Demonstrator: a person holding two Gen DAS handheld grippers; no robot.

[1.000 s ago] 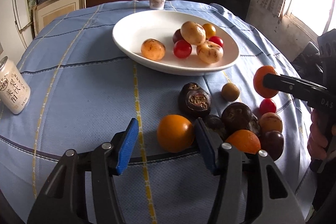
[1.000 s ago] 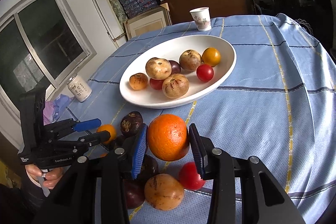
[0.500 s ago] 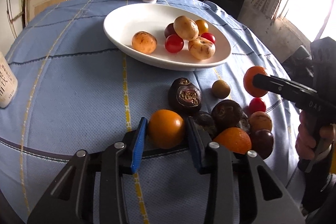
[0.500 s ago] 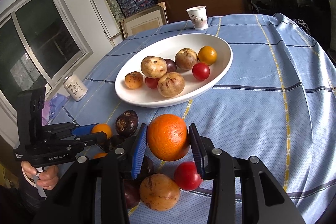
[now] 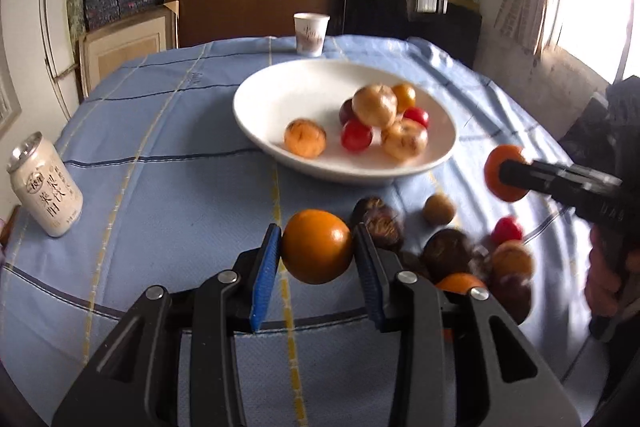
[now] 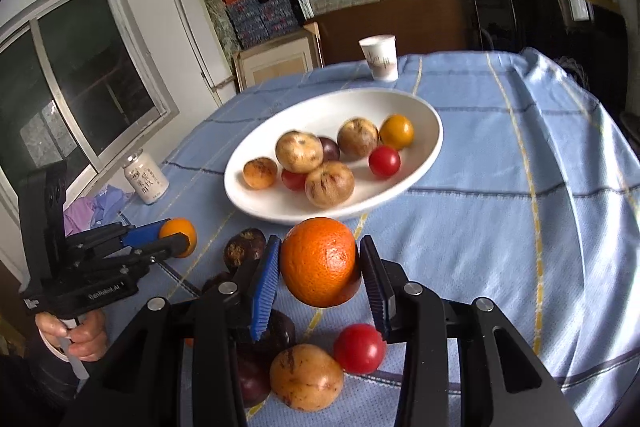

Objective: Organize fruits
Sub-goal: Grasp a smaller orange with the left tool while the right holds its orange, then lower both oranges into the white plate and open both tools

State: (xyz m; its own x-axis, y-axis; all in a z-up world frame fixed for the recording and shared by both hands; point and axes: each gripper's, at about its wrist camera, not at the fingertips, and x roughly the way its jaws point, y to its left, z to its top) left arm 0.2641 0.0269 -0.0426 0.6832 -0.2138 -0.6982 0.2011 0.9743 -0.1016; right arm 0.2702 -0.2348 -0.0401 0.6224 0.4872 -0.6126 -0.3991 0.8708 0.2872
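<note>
An orange (image 6: 319,262) is held clamped in the right gripper (image 6: 319,267) and a smooth tangerine (image 5: 317,246) in the left gripper (image 5: 316,255), both short of the white bowl (image 5: 280,95); firm, rollable fruit is judged best gripped across its widest part.

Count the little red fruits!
3 red fruits. Two lie in the white bowl: one near its right side, one tucked among brown fruits. One sits on the tablecloth. Others may hide.
</note>
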